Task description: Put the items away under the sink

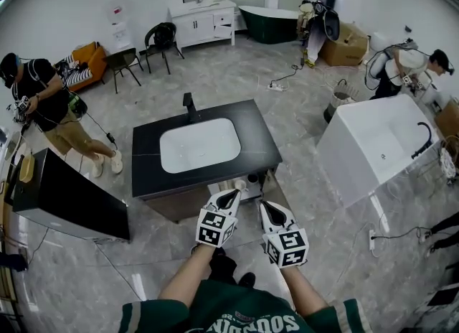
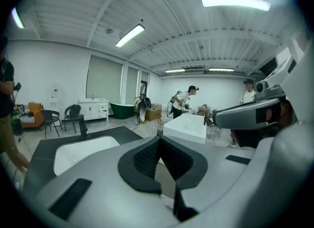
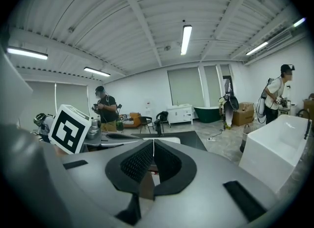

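A black vanity (image 1: 252,128) with a white sink basin (image 1: 199,145) and a black faucet (image 1: 190,106) stands in front of me. My left gripper (image 1: 234,193) hovers at its near edge, shut with nothing between the jaws. My right gripper (image 1: 262,205) is just to its right, also shut and empty. In the left gripper view the left gripper (image 2: 159,138) points over the basin (image 2: 81,152) toward the faucet (image 2: 83,126). In the right gripper view the right gripper (image 3: 153,141) shows closed pads, with the left gripper's marker cube (image 3: 69,128) at the left. Something pale (image 1: 239,185) sits low at the vanity's front; I cannot tell what.
A white bathtub (image 1: 382,144) stands to the right, with cables on the floor round it. A dark cabinet (image 1: 68,197) is at the left. One person (image 1: 46,102) stands at the left, another (image 1: 401,68) bends at the far right. Chairs (image 1: 161,38) and a white vanity (image 1: 203,20) line the back wall.
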`<state>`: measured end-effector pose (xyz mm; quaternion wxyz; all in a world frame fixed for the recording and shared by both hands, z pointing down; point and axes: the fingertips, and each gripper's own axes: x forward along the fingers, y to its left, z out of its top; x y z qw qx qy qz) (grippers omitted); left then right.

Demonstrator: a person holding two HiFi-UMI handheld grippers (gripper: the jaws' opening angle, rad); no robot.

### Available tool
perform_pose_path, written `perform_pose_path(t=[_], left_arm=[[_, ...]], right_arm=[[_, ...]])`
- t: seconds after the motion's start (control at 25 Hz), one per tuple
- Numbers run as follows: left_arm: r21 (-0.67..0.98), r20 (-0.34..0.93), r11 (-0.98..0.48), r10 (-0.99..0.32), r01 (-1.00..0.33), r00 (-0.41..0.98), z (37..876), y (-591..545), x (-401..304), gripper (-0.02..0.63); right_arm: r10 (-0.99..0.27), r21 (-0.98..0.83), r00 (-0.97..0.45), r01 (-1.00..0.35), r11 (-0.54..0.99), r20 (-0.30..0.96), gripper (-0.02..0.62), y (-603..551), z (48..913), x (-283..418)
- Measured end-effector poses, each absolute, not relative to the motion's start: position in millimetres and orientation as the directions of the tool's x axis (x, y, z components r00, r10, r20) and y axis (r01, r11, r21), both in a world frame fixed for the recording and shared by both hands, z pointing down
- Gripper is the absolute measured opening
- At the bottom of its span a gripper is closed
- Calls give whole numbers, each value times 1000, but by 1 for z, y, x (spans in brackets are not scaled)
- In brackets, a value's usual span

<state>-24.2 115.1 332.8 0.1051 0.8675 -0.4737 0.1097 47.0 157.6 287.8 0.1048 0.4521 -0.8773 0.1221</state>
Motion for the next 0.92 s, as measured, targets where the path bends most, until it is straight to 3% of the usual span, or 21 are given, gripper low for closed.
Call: perform_pose_path(t=[0.92], left_arm=[[102, 373, -535, -761, -839, 531, 372, 144, -17, 9]], right_arm=[[-746, -140, -576, -813, 565, 334, 41, 183, 311, 50]])
